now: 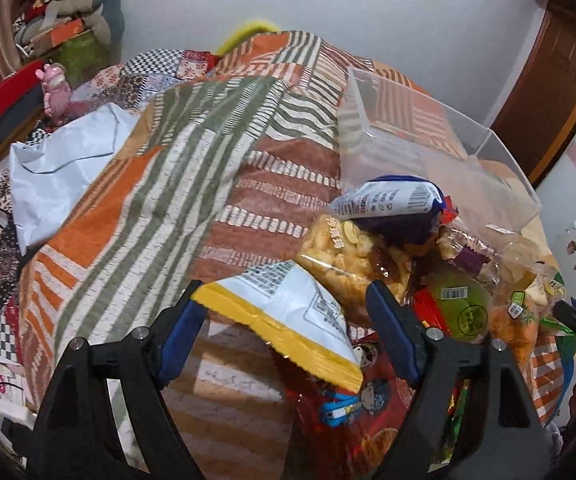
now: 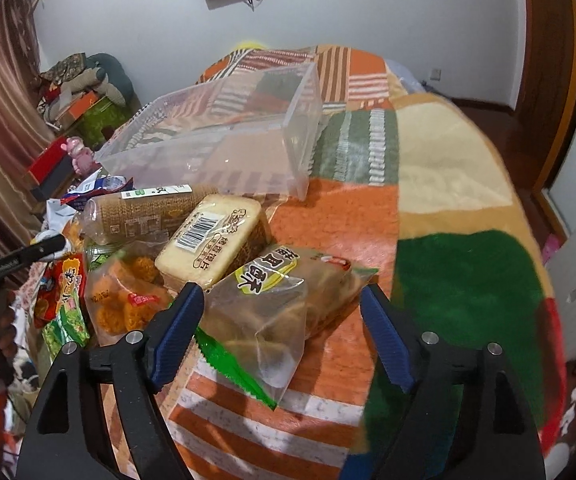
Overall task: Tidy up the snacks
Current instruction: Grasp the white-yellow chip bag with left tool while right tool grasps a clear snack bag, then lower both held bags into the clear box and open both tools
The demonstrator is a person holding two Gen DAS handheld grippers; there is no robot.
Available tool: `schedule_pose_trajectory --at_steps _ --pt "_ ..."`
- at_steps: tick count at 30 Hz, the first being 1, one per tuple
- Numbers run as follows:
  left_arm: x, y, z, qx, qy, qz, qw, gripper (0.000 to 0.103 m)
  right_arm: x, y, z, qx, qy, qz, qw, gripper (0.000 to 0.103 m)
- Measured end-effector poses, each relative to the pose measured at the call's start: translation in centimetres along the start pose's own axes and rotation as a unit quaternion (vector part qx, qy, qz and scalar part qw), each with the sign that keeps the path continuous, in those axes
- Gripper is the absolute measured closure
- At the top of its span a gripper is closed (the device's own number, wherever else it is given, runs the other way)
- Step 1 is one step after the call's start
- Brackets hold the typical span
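A pile of snack packets lies on a patchwork quilt. In the left wrist view my left gripper [image 1: 288, 300] is open, its jaws either side of a white and yellow packet [image 1: 291, 312]; behind it lie a clear bag of fried snacks [image 1: 339, 252] and a blue and white bag [image 1: 391, 200]. A clear plastic bin [image 1: 427, 148] stands behind the pile. In the right wrist view my right gripper [image 2: 282, 300] is open over a clear bag with a yellow label [image 2: 280, 296]. A beige cracker pack [image 2: 212, 240] and the clear bin [image 2: 224, 140] lie beyond.
A pale blue bag [image 1: 68, 168] lies on the quilt at the left. A pink toy [image 1: 56, 92] and boxes stand beside the bed. A brown biscuit roll [image 2: 144, 212], an orange snack bag [image 2: 128, 296] and a red packet [image 2: 64, 284] crowd the pile.
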State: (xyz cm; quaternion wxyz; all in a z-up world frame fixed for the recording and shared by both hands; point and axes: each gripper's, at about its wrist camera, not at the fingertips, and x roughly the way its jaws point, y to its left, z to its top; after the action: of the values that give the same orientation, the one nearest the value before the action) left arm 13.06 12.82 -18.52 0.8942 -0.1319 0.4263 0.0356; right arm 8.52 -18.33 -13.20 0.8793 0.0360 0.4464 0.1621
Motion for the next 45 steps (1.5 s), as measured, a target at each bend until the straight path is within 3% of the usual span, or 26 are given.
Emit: schedule_pose_trajectory --at_steps 4,8,14,21,31,45 --pt "0.4 -0.2 -0.2 0.003 -0.006 0.002 1.0000 0.032 0.5 0.0 -0.1 0.021 0.007 0.009 1.000 0.025" --pt "0.2 -0.1 -0.4 -0.002 -0.006 -0.010 0.9999 0.056 0.2 0.3 -0.3 0.012 0.001 0.006 1.000 0.025" --pt "-0.8 0.1 -0.8 -0.009 -0.022 -0.002 0.9997 0.060 0.2 1.0 -0.3 -0.011 -0.008 -0.001 1.000 0.035" --pt "-3.4 -0.4 -0.5 0.004 -0.054 0.010 0.9985 0.068 -0.3 0.4 0.1 -0.009 -0.016 -0.001 1.000 0.063" --pt "-7.0 -2.1 0.4 0.030 -0.096 0.010 0.9949 0.068 -2.4 -0.1 0.8 -0.007 -0.053 -0.009 0.999 0.067" --pt "-8.5 -6.6 5.0 0.060 -0.153 -0.021 0.9861 0.068 -4.8 2.0 5.3 -0.037 -0.142 0.019 0.989 0.067"
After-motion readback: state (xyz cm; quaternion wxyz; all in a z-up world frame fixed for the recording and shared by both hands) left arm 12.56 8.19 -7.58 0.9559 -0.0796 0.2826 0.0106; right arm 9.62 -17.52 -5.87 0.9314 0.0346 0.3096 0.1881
